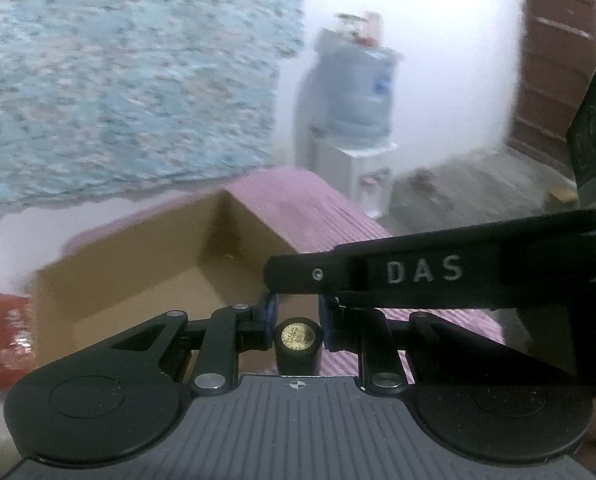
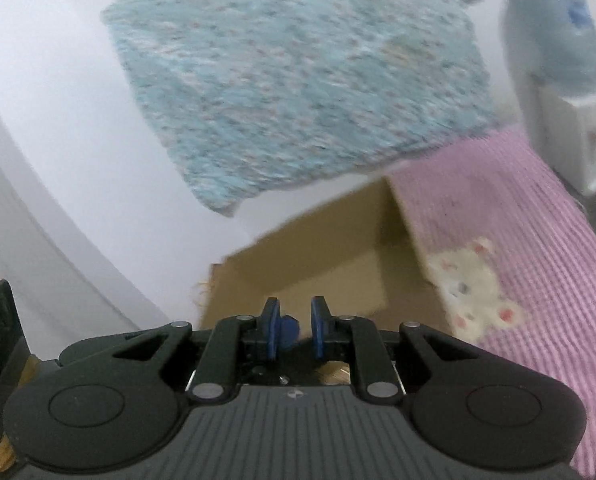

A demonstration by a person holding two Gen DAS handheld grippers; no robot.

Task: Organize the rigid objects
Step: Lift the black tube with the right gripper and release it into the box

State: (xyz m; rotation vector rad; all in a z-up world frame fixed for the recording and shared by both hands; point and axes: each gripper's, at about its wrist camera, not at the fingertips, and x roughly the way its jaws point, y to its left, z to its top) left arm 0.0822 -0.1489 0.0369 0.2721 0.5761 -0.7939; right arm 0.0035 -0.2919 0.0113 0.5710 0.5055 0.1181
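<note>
An open cardboard box (image 1: 150, 264) stands on a pink ribbed cloth (image 1: 298, 200); it also shows in the right wrist view (image 2: 318, 256). My left gripper (image 1: 298, 316) is shut on a black cylinder with a gold cap (image 1: 298, 340), held just in front of the box. The other gripper's black arm marked DAS (image 1: 426, 272) crosses in front of it from the right. My right gripper (image 2: 294, 328) hovers at the box's near edge, jaws narrowly apart, with a small blue object (image 2: 289, 330) against the left pad; whether it is gripped is unclear.
A light blue speckled rug (image 1: 118, 80) hangs on the white wall behind the box. A water dispenser (image 1: 358, 120) stands at the back right. A red packet (image 1: 6, 332) lies left of the box. A white bear print (image 2: 478, 284) marks the pink cloth.
</note>
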